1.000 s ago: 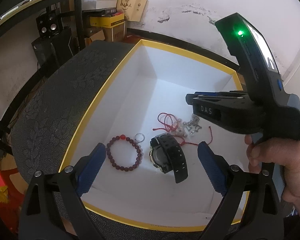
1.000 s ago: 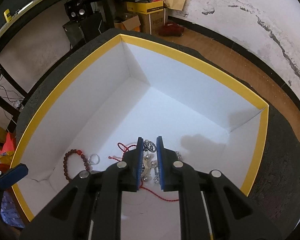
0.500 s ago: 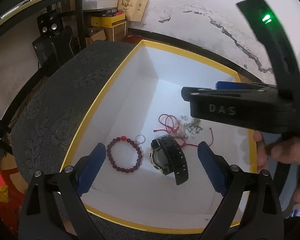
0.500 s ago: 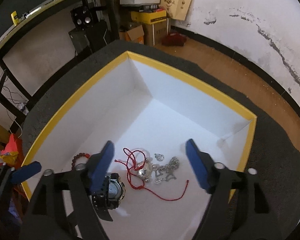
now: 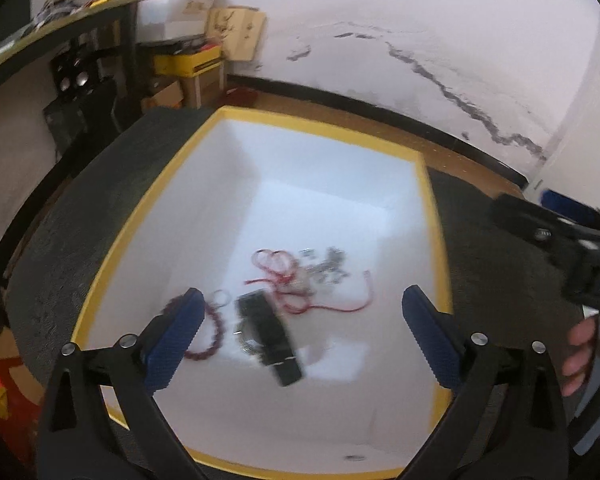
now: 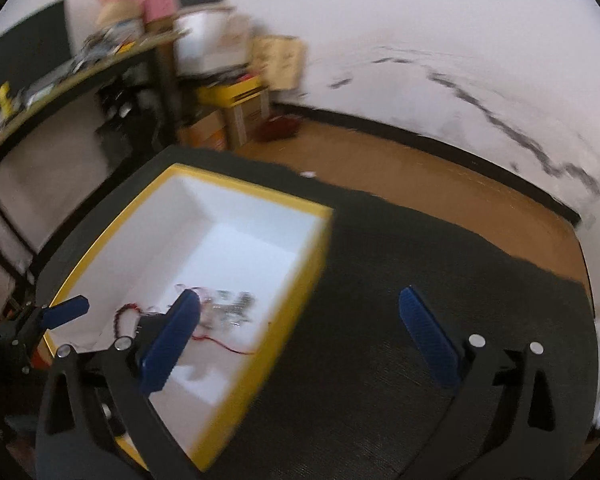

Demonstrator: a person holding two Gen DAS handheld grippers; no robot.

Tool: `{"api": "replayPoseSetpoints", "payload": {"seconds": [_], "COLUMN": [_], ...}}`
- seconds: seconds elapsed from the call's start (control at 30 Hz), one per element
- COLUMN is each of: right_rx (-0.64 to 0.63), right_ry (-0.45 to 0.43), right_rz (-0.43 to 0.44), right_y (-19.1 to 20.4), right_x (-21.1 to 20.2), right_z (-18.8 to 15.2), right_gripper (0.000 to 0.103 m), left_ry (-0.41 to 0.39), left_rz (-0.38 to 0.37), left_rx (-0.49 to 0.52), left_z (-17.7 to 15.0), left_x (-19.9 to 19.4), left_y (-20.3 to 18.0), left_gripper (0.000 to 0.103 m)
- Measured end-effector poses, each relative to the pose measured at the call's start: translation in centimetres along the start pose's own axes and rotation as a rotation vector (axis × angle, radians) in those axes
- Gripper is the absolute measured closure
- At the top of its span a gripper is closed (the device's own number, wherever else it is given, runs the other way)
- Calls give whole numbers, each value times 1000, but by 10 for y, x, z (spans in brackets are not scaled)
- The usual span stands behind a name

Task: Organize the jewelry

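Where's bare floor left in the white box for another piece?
Free: the far half of the yellow-rimmed white box, beyond the red cord, and the near strip in front of the black watch. Crowded: the middle, where the cord, silver chain pile, watch and dark red bead bracelet cluster.

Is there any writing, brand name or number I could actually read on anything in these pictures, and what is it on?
None can be read.
Right gripper: a small pale mark on its black body, too blurred.
Cardboard boxes by the wall: print too small and blurred.
Box with the jewelry: no text visible.
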State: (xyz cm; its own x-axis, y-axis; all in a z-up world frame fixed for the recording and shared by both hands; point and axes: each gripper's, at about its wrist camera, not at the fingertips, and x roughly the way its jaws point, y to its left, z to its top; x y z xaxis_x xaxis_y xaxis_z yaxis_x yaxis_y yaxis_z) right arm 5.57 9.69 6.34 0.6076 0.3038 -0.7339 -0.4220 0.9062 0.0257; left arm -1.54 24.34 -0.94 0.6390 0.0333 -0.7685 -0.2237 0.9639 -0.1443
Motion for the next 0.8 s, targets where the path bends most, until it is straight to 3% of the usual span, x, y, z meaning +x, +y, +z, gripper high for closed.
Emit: {"api": "replayPoseSetpoints", "payload": {"seconds": [0.2,0.4,0.63,0.8], "right_rx": [158,198,248,296], "right_ry": [-69,-55,-35,-27], "right_rz": [-132,-260,-320,-297], "right_y": [-90,-158,-218,-233], "right_x": [-50,-77,-89,-88], "right_z": [-46,-94,-139,-146], "right_gripper": [7,7,7,7], "left_ry": [-34,-52,-24,0], "left_rz": [-87,-158,-187,-171], "left_rx": [66,152,220,235], "left_z": [5,-2,-28,-42], "left_x": [-8,-6,8,20], "left_y": [-62,-138,-200,-220], "left_gripper": [6,6,6,6]}}
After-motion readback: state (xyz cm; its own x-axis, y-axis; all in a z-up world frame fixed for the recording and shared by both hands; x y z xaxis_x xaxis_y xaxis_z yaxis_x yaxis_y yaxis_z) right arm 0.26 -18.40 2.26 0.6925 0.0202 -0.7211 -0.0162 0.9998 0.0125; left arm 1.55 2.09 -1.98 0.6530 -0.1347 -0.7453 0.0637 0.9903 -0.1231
